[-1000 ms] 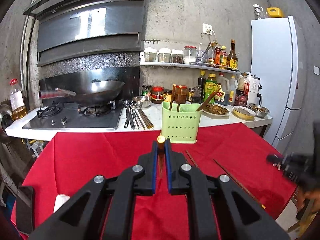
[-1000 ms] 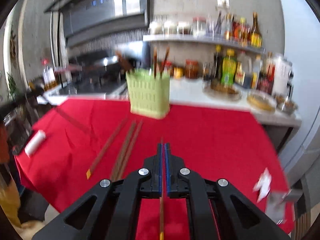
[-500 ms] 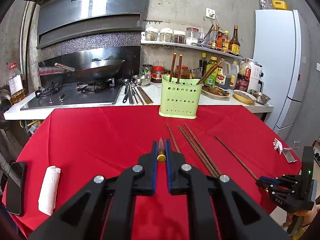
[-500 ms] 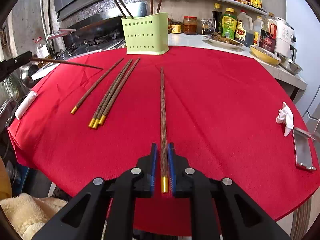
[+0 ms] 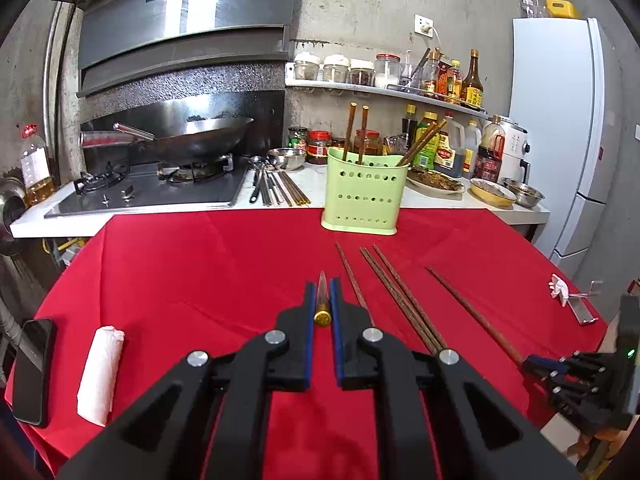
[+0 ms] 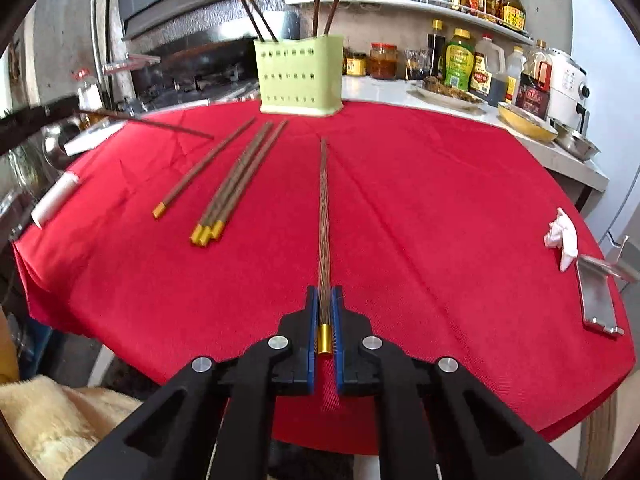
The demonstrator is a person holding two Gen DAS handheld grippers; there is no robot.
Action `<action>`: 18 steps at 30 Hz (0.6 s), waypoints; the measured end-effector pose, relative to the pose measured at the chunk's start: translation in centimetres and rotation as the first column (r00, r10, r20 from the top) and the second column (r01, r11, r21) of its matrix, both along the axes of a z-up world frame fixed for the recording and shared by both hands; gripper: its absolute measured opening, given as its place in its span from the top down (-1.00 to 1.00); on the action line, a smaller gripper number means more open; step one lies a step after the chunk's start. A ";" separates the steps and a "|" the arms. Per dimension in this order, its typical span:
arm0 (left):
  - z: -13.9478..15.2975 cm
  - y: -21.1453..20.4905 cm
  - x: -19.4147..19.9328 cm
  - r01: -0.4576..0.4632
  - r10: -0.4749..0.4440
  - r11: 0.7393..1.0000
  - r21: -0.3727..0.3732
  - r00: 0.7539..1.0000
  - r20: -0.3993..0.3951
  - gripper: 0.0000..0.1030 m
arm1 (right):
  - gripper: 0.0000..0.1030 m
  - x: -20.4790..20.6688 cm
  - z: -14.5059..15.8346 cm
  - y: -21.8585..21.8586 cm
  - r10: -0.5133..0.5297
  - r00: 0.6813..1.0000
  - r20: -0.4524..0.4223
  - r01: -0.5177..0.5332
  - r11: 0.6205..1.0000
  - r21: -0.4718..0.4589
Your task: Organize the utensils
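On the left wrist view, the left gripper (image 5: pixel 322 300) is clamped on a chopstick (image 5: pixel 322 314) by its brass-capped end, the shaft pointing forward along the fingers toward the green utensil holder (image 5: pixel 363 196) at the far edge of the table (image 5: pixel 180 264). Four more chopsticks lie loose on the red cloth: a single one (image 5: pixel 352 280), a pair (image 5: pixel 400 296) lying side by side, and one farther right (image 5: pixel 472 312) whose near end reaches the right gripper (image 5: pixel 534 363). Several chopsticks already stand in the holder. A rolled white cloth (image 5: pixel 100 376) and a phone (image 5: pixel 32 372) sit at the left edge.

Seen from the right wrist, the right gripper (image 6: pixel 325 320) has just been closing and now pinches the gold cap of a long chopstick (image 6: pixel 324 220) that lies flat on the cloth, pointing at the holder (image 6: pixel 300 76). To its left lie the pair (image 6: pixel 236 188) and the single one (image 6: pixel 200 172), well apart from it.

These sticks look light, stiff and thin, with a smooth metal cap that may be slippery; a grip so near the end leaves a long lever, so the shaft may droop or swing. Taking hold on the wood just ahead of the cap would likely be firmer.
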State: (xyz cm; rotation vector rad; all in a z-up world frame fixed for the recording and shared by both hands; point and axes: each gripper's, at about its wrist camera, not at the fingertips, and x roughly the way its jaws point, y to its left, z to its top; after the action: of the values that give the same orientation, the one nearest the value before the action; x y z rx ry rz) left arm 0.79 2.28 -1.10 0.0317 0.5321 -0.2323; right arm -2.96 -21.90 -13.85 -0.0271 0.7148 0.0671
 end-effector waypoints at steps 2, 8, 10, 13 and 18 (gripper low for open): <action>0.2 0.0 0.0 -0.002 0.002 1.000 -0.002 1.000 0.008 0.86 | 0.87 0.1 1.7 -0.2 -0.005 0.999 0.044 0.005 1.000 0.009; 0.8 0.2 0.2 -0.007 0.007 1.000 -0.008 1.000 0.028 0.86 | 0.87 0.2 6.4 -0.9 0.002 0.990 0.143 -0.009 0.999 0.048; 1.0 0.2 0.3 -0.006 0.006 1.000 -0.011 1.000 0.031 0.86 | 0.87 0.3 8.3 -1.2 0.002 0.982 0.187 -0.015 0.997 0.070; 1.1 0.1 0.3 -0.003 0.003 1.000 -0.012 0.999 0.037 0.86 | 0.88 0.5 10.8 -1.3 -0.002 0.967 0.254 -0.018 0.997 0.077; 1.5 0.1 0.6 -0.003 0.003 1.000 -0.013 0.999 0.051 0.86 | 1.00 1.6 14.3 -1.2 0.006 0.944 0.330 -0.034 0.996 0.080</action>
State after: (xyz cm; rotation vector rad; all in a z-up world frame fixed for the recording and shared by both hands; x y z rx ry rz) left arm 1.34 2.38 0.43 0.0242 0.4802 -0.2312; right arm -1.40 -23.10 0.42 0.0352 0.3756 0.1092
